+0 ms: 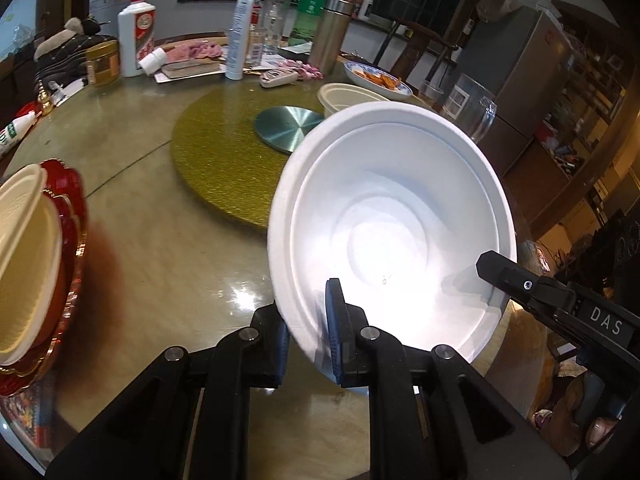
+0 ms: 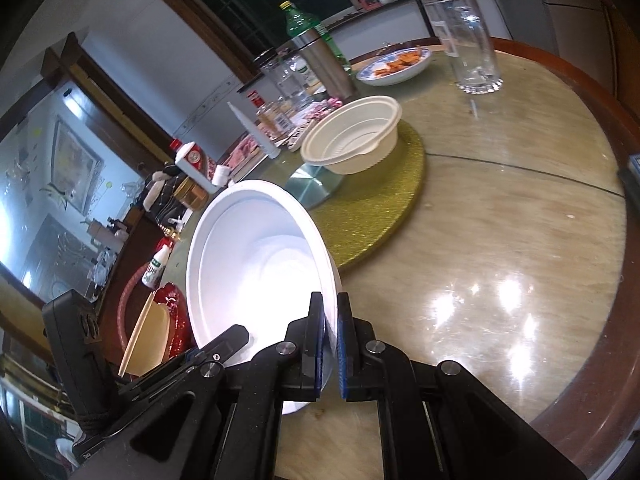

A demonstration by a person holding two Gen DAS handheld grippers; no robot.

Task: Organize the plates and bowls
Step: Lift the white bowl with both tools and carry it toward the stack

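Observation:
A large white bowl (image 1: pixel 392 224) is held tilted above the round table, and it also shows in the right wrist view (image 2: pixel 256 264). My left gripper (image 1: pixel 308 332) is shut on its near-left rim. My right gripper (image 2: pixel 330 340) is shut on the opposite rim; its finger shows at the bowl's right edge in the left wrist view (image 1: pixel 516 280). A cream bowl (image 2: pixel 352 140) sits on the gold turntable (image 2: pixel 384 208). At the left, cream bowls (image 1: pixel 24 264) rest on red plates (image 1: pixel 72 248); the stack also shows in the right wrist view (image 2: pixel 160 332).
A blue-rimmed plate of food (image 1: pixel 378 76), a glass (image 2: pixel 472 44), a metal disc (image 1: pixel 286 126), and bottles, a thermos (image 1: pixel 332 40) and clutter at the table's far side. The wooden table edge (image 2: pixel 592 320) curves at the right.

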